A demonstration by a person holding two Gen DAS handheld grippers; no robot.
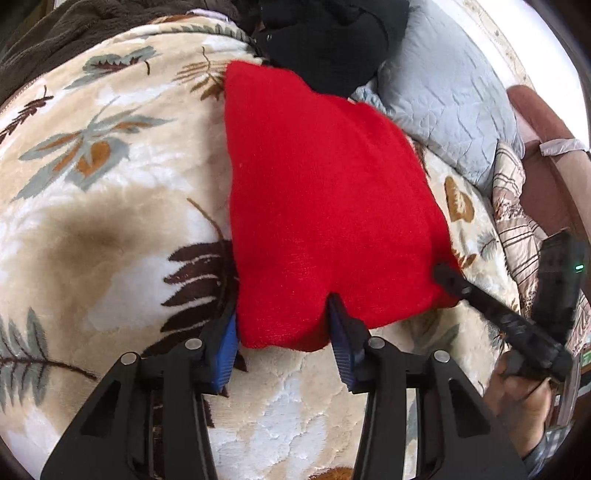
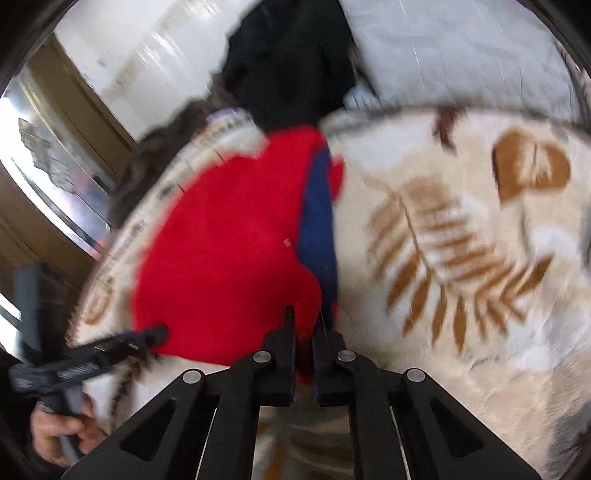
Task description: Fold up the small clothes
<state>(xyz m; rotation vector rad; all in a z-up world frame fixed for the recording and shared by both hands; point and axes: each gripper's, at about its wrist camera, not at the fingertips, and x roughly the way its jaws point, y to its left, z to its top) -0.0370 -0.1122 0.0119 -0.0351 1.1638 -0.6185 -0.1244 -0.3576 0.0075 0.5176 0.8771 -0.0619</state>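
Observation:
A small red knit garment [image 1: 325, 206] lies flat on a cream blanket with a leaf print [image 1: 110, 206]. My left gripper [image 1: 284, 321] is open, its blue-padded fingers [image 1: 341, 343] astride the garment's near left corner. My right gripper [image 2: 304, 332] is shut on the garment's near right corner [image 2: 229, 251]; it also shows in the left wrist view [image 1: 448, 277] at the garment's right edge. A blue strip [image 2: 317, 225] runs along the garment in the blurred right wrist view. The left gripper shows in the right wrist view [image 2: 147, 334] at the garment's left corner.
A black garment [image 1: 332, 40] lies past the red one. A grey quilted pillow [image 1: 450, 99] and a striped pillow [image 1: 517, 221] lie to the right. A dark brown blanket [image 1: 74, 33] sits at the far left. A window [image 2: 55, 155] is on the left.

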